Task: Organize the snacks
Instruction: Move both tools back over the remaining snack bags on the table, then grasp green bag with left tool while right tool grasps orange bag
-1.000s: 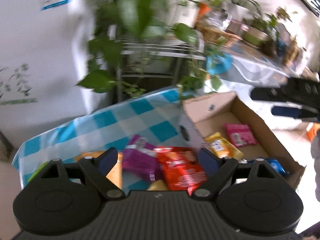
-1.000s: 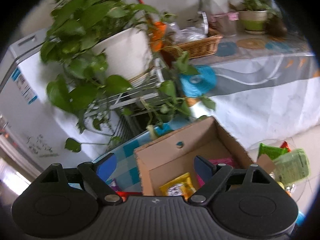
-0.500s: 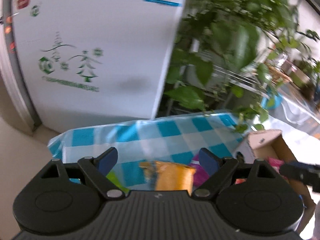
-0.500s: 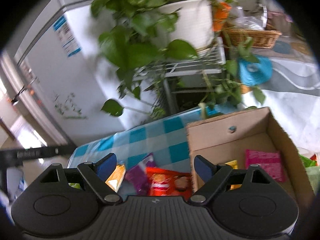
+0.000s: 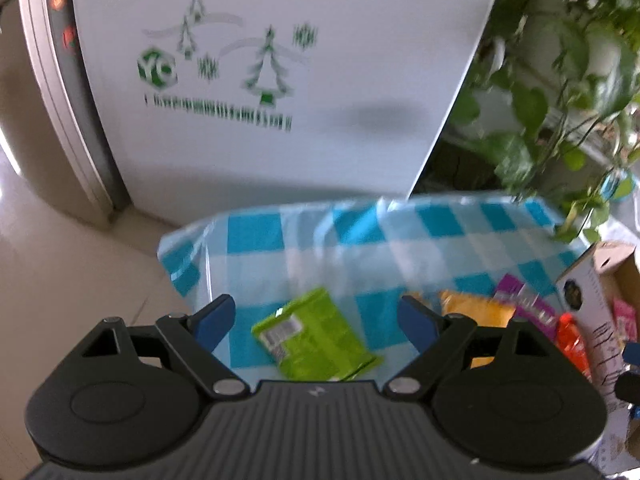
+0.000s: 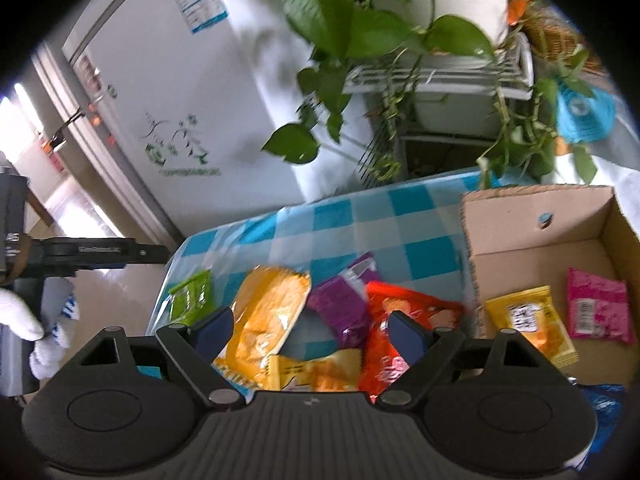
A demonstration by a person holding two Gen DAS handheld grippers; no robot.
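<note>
Snack packets lie on a blue-checked tablecloth [image 5: 304, 248]. My left gripper [image 5: 316, 322] is open and empty, with a green packet [image 5: 316, 336] lying between its fingers below. An orange packet [image 5: 476, 312], a purple one [image 5: 528, 312] and a red one [image 5: 572, 344] lie to its right. My right gripper [image 6: 308, 332] is open and empty over an orange packet [image 6: 268, 312], a purple packet [image 6: 344, 308], a red packet [image 6: 400, 320] and a small yellow one [image 6: 316, 372]. A cardboard box [image 6: 532, 220] at the right holds a yellow packet [image 6: 528, 324] and a pink packet [image 6: 600, 308].
A white fridge [image 5: 260, 80] stands behind the table. Potted plants [image 6: 360, 20] on a white rack [image 6: 440, 76] hang over the table's back edge. The left gripper's handle [image 6: 88, 256] and a gloved hand [image 6: 16, 316] show at the left of the right wrist view.
Both grippers have swung left, away from the box. The left now faces the table's left end and the green packet; the right now looks over the snack pile. Both stay open.
</note>
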